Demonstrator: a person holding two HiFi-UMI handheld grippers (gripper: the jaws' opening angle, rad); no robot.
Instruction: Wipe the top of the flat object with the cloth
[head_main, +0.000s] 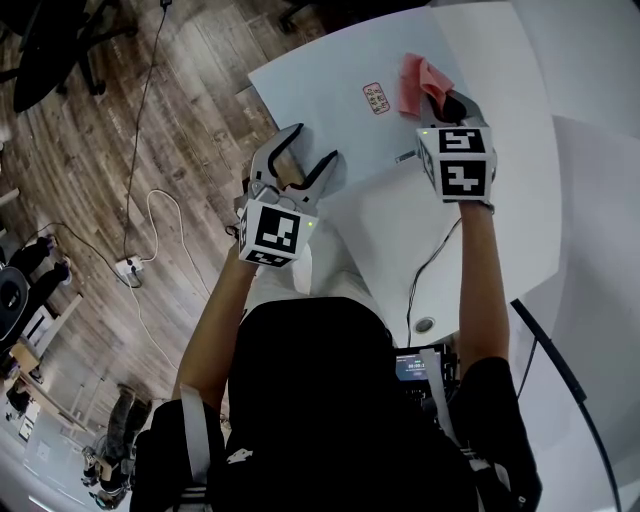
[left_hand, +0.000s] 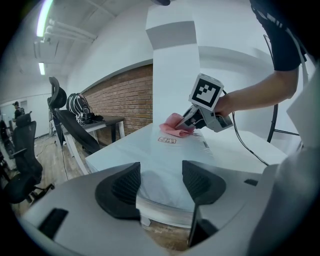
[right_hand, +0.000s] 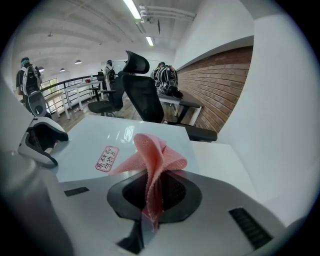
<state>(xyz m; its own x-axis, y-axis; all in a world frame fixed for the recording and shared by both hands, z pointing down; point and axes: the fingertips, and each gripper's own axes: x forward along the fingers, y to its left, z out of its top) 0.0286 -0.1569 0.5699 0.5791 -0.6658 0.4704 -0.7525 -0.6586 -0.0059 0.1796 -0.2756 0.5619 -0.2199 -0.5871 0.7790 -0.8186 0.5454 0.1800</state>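
Gripping: right gripper (head_main: 445, 105) (right_hand: 152, 192) clamps pink cloth (head_main: 415, 85) (right_hand: 150, 155), upper right of head view.
Left gripper (head_main: 305, 165) (left_hand: 160, 185): jaws apart, empty, at lower edge of board (head_main: 320, 85).
Board: pale, flat, upper centre; red label (head_main: 376, 98) beside cloth.

Print on label (right_hand: 107, 159) of flat object (right_hand: 145, 136) was too small to read. Lower end of cloth (right_hand: 151, 156) was hidden between the closed jaws of right gripper (right_hand: 151, 199). Body of left gripper (left_hand: 161, 183) covered most of flat object's near edge.
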